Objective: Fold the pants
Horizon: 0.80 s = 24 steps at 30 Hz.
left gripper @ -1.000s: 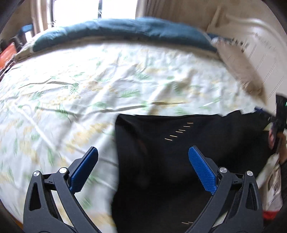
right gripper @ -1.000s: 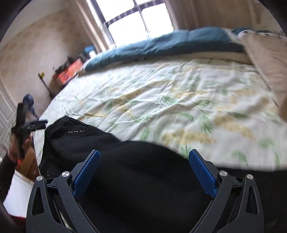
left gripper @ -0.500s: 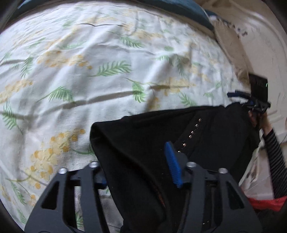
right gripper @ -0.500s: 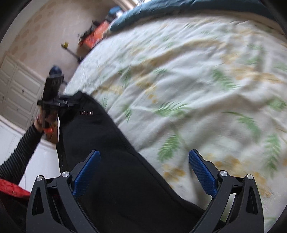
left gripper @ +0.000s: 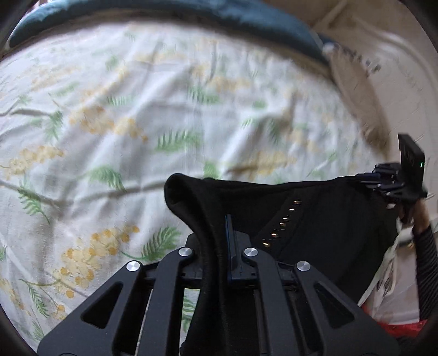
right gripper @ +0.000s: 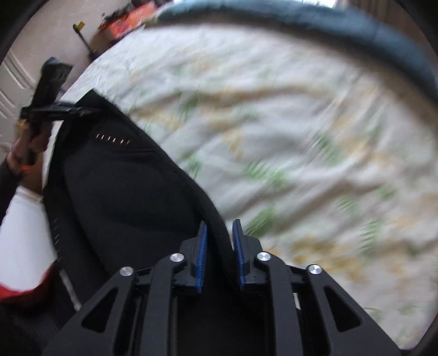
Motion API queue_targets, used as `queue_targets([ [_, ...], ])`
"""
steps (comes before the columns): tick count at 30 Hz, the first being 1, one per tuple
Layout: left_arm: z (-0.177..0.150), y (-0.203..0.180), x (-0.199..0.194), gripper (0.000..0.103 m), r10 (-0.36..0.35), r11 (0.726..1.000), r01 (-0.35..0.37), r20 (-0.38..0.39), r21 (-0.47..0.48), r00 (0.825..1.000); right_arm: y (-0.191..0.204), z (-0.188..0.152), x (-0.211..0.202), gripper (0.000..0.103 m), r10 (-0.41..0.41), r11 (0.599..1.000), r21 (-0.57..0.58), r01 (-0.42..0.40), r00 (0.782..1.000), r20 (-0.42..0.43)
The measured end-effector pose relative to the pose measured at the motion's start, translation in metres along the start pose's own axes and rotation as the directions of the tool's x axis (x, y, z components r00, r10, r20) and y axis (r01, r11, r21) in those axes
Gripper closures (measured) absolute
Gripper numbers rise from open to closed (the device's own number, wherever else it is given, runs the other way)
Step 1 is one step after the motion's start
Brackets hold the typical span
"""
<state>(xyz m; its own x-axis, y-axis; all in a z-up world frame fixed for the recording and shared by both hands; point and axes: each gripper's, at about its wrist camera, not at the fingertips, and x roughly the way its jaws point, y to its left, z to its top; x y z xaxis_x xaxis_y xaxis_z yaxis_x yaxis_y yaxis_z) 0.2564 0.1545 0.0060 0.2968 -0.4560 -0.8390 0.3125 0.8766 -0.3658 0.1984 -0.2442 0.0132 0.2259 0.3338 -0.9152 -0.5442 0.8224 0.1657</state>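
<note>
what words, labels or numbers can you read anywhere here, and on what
None can be read.
black pants: only a row of small metal studs, no lettering.
floral bedsheet: leaf and flower print, no text.
orange items by the wall: too blurred to tell.
white bag at the right edge: dark marks, too small to read.

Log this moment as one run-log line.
left gripper: shut on black pants | right gripper: shut on black pants | floral bedsheet beneath

Hidden and blurring parts

The pants are covering the left gripper's left pad; the sheet is blurring; the pants are running off-frame.
</note>
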Motion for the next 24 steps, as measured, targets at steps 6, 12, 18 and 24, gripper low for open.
queue_targets([
  [6,-0.036,-0.018,-0.063,0.097,-0.106,0.993,0.098,0.167,0.060,0.980,0.066,-0.056,-0.063,0.085,-0.218,0.964,-0.095,0.248,0.944,0.249],
  [12,-0.128,-0.035,-0.087,0.096,-0.137,0.990,0.126,0.199,0.064,0.970,0.126,-0.144,-0.057,0.085,-0.266,0.946,-0.093,0.310,0.907,0.326],
  [18,-0.205,-0.022,-0.089,0.067,-0.104,0.995,0.102,0.216,0.021,0.971,0.151,-0.203,-0.026,0.068,-0.259,0.958,-0.049,0.283,0.925,0.277],
  [24,-0.261,0.001,-0.108,0.060,0.089,0.996,-0.081,0.216,-0.043,0.972,0.143,-0.238,-0.042,0.030,-0.124,0.987,0.132,0.091,0.954,0.273],
])
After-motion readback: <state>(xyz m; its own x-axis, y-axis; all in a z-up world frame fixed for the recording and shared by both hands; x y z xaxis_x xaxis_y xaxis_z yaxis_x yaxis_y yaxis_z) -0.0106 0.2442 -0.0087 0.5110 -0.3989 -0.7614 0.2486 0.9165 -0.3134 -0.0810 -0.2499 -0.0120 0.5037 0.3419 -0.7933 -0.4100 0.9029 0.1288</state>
